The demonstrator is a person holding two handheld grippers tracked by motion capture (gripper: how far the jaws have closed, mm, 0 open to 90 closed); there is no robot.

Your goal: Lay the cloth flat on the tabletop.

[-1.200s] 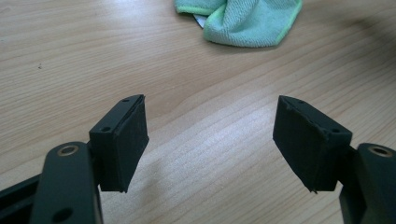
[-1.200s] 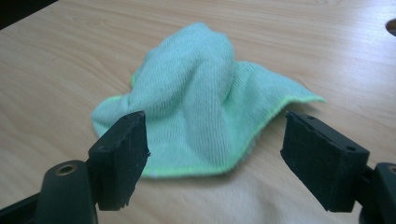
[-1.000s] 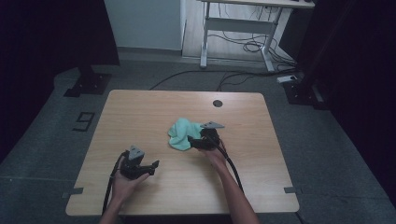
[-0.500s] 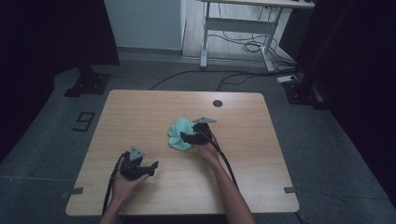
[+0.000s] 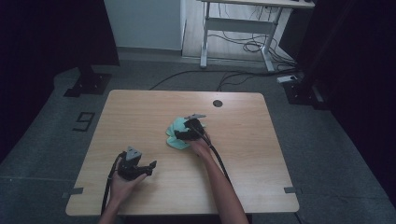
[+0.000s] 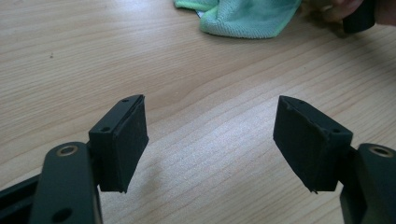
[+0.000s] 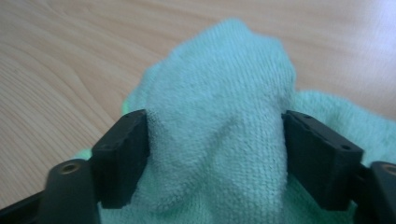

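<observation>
A mint-green cloth (image 5: 173, 136) lies crumpled near the middle of the wooden table (image 5: 247, 154). My right gripper (image 5: 181, 135) is pushed into it from the right. In the right gripper view a raised hump of the cloth (image 7: 219, 121) fills the space between the wide-set jaws of the right gripper (image 7: 215, 156), touching both pads. My left gripper (image 5: 150, 166) rests near the front left of the table, open. The left gripper view has the left gripper (image 6: 212, 140) with bare wood between its jaws, and the cloth (image 6: 243, 16) beyond it.
A round dark cable hole (image 5: 217, 103) sits near the table's far edge. Beyond the table stand a white desk frame (image 5: 233, 28), loose floor cables (image 5: 187, 77) and dark stands at both sides. Bare wood surrounds the cloth.
My right gripper has moved left and a little away from me, into the cloth, which is now bunched up between its jaws. The left gripper has stayed put.
</observation>
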